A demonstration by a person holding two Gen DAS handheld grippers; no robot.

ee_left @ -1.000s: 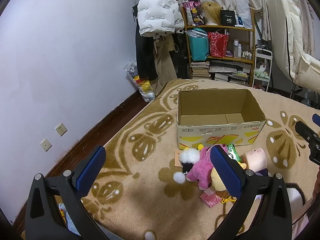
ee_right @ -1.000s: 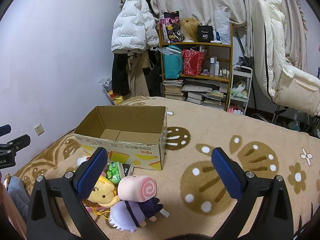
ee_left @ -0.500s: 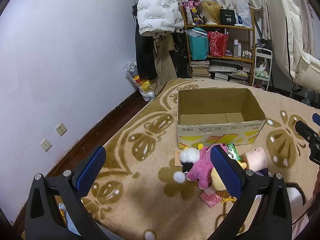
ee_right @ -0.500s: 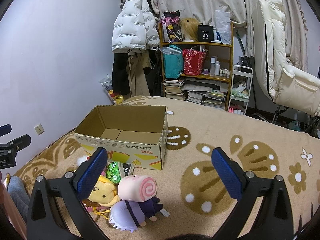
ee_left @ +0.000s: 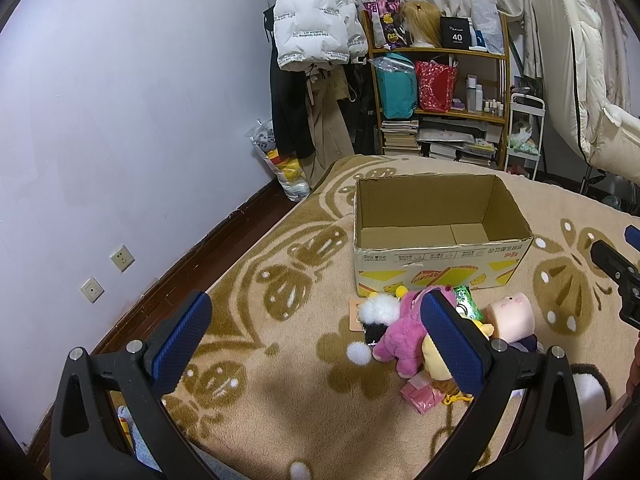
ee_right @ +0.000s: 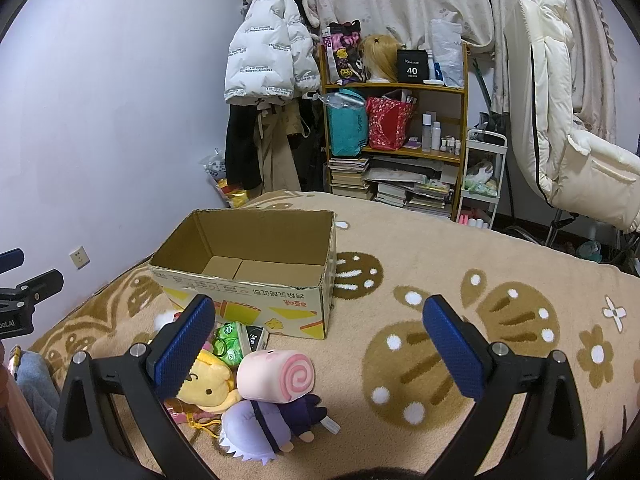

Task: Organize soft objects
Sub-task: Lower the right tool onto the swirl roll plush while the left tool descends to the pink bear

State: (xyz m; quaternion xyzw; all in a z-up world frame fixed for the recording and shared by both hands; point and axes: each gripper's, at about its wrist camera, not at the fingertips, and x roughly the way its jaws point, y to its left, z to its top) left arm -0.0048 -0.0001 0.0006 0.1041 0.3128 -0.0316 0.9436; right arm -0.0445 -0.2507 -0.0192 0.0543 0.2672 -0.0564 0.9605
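A patterned beige blanket (ee_right: 440,264) carries the open cardboard box (ee_right: 256,280) and plush toys (ee_right: 276,376).

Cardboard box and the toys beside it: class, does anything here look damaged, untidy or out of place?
The cardboard box stands empty and upright, its top rim ragged and its front right corner torn. The plush toys lie jumbled on the blanket against its front, none inside. Both claws are open, holding nothing.

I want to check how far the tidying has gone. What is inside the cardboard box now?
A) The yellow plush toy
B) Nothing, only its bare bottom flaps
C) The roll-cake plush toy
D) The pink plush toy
B: the cardboard box shows only its bare bottom, while the pink plush toy, the yellow plush toy and the roll-cake plush toy lie on the blanket in front of it.
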